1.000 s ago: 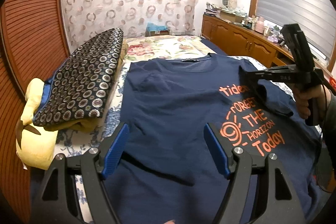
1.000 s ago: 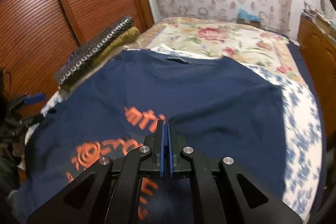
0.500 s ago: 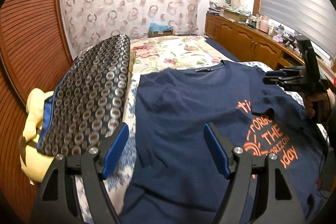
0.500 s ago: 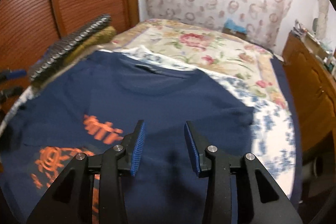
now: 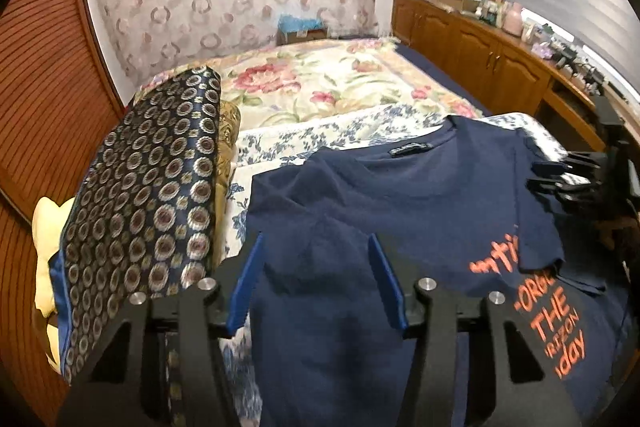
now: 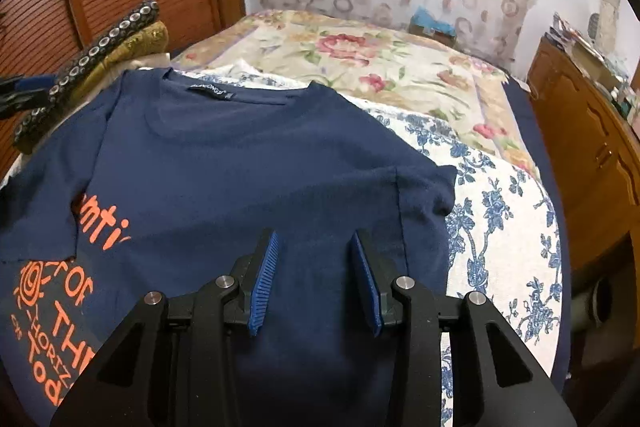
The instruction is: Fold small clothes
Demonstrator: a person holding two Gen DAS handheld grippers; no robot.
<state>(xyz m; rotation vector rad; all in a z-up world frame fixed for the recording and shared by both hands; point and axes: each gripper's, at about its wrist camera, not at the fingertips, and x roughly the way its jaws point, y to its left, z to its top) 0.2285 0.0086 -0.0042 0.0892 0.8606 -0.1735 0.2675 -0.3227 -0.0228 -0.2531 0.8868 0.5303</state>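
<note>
While spread on the bed (image 6: pixel 500 211), navy T-shirt (image 6: pixel 248 163), orange lettering, one sleeve folded inward, left hand-held gripper (image 5: pixel 316 283) and right hand-held gripper (image 6: pixel 314 279) both wide.

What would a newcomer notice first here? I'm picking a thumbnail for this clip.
The navy T-shirt with orange lettering, spread flat on the bed in front of both open claws, left claw and right claw. Next, the ring-patterned quilt folded at the bed's left edge, and the floral cover beyond the shirt's collar.
</note>
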